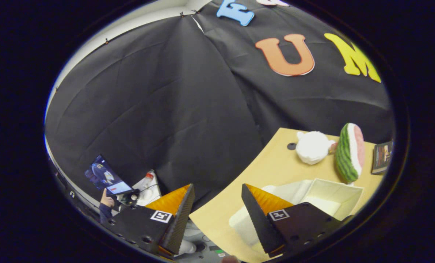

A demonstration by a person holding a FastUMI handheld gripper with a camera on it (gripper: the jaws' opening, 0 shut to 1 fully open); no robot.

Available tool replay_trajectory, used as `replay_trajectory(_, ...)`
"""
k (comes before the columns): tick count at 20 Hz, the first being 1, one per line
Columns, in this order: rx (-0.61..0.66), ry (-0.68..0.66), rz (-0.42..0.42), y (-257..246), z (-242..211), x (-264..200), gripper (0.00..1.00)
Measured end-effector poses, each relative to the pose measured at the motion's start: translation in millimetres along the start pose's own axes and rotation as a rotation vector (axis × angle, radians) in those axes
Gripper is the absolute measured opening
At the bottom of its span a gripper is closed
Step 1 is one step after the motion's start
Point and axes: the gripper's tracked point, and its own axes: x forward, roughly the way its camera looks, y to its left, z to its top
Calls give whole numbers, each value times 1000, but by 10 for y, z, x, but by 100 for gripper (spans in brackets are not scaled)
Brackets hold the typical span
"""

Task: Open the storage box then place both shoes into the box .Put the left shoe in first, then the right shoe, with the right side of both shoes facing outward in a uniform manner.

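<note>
My gripper (217, 191) is open, its two fingers spread wide with nothing between them, held high and tilted over the corner of the wooden table (272, 166). The white storage box (327, 195) lies on the table just beyond the right finger, its lid open and its hollow inside showing. Part of the box is hidden behind that finger. No shoe can be made out in this view.
A white plush toy (313, 147) and a watermelon-slice toy (350, 152) stand on the table beyond the box. A dark book (381, 157) lies past them. Off the table, beyond the left finger, a person's hand (107, 201) is near a lit screen (107, 176).
</note>
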Motion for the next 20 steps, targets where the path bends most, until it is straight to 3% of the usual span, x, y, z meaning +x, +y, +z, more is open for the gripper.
replay_trajectory(4,-58,-109,-109,-211,112,-409,89)
replay_trajectory(10,-76,-221,-239,-637,144,-1222,90)
replay_trajectory(20,11,-340,-502,-1838,-58,-2652,91)
